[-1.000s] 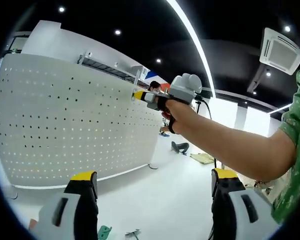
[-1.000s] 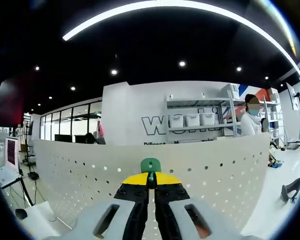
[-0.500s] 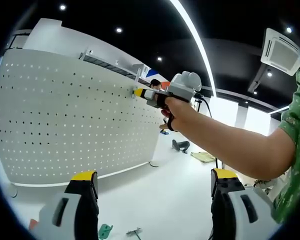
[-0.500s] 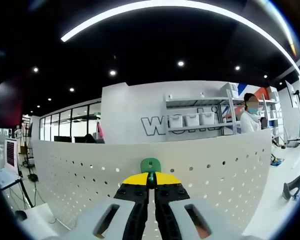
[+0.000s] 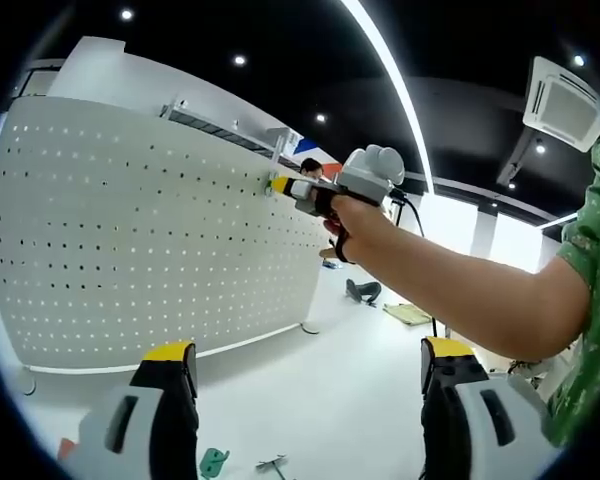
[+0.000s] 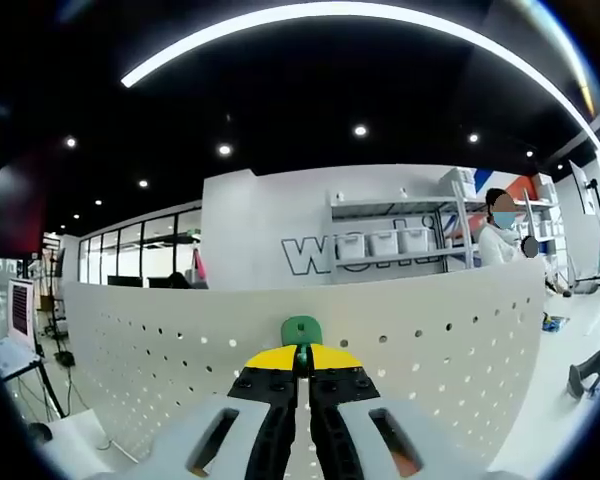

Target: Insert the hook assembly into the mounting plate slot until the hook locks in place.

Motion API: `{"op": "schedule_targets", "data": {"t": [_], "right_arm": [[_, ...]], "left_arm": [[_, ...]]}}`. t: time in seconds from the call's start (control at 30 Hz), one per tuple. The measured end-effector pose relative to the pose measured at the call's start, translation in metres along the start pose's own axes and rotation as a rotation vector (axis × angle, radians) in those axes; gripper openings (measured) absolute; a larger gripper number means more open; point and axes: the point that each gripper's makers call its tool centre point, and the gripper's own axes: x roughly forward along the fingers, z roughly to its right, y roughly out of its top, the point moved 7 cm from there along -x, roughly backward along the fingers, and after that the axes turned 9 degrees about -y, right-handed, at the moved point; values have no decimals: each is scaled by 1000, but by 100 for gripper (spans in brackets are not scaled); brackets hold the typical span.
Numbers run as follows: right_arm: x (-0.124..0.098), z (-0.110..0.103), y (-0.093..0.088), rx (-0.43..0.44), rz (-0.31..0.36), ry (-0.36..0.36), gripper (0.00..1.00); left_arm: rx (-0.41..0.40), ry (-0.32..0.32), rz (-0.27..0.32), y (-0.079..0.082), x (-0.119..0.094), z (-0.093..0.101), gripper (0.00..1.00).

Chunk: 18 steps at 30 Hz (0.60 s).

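A white pegboard panel (image 5: 150,240) stands upright on a white table and shows again close up as pegboard (image 6: 430,340) in the right gripper view. My right gripper (image 6: 300,352) is shut on a green hook (image 6: 301,330), whose tip pokes above the yellow jaw tips right at the board's upper rows of holes. Seen from the left gripper view, that right gripper (image 5: 279,186) presses against the board's top right part, held by a person's hand (image 5: 352,215). My left gripper (image 5: 305,385) hangs open below, well away from the board, with nothing between its jaws.
Small green and metal parts (image 5: 212,463) lie on the white table near my left jaw. A dark curved object (image 5: 361,291) rests on the table beyond the board. Shelving with bins (image 6: 390,240) and a standing person (image 6: 500,235) are behind the board.
The right gripper with the hook has stayed at the board's top rows, barely shifting. The left gripper view has drifted slightly.
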Motion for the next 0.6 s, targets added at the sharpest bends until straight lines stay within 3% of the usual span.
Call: {"op": "schedule_targets", "data": {"t": [0.6], "right_arm": [[1, 0, -4, -13, 11, 2, 1]], "left_arm": [[-2, 3, -2, 0, 0, -3, 94]]}}
